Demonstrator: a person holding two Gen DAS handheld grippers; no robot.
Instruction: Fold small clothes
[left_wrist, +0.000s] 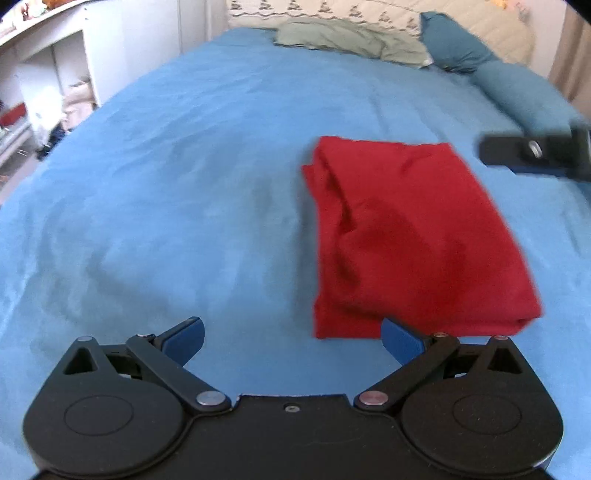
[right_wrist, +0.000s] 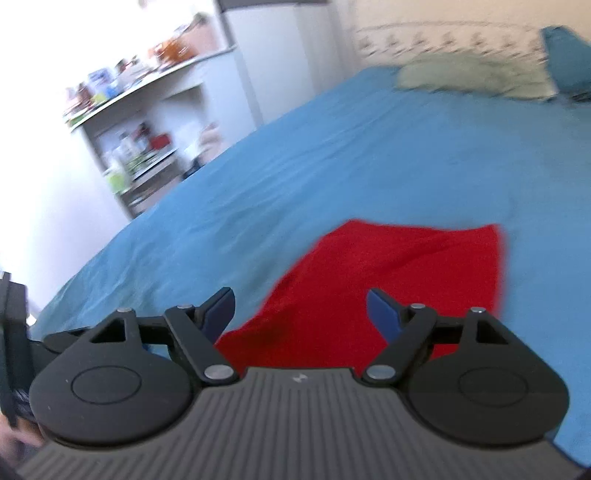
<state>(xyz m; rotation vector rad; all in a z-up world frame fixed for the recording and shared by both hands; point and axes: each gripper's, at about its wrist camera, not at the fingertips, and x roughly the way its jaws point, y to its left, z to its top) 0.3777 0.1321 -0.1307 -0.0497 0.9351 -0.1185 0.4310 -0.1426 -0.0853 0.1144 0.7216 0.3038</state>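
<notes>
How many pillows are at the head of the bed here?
3: a pale green pillow in the middle, a dark teal pillow right of it, and another teal pillow nearer the right edge. More may be hidden.

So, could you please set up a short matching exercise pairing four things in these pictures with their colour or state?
Things:
1. red garment
2. bedspread
3. left gripper
4. pillow

Descriptions:
A. pale green, at the head of the bed
B. open, holding nothing
C. folded, lying on the bed
D. blue, spread over the bed

Pairs: 1-C, 2-D, 3-B, 4-A
</notes>
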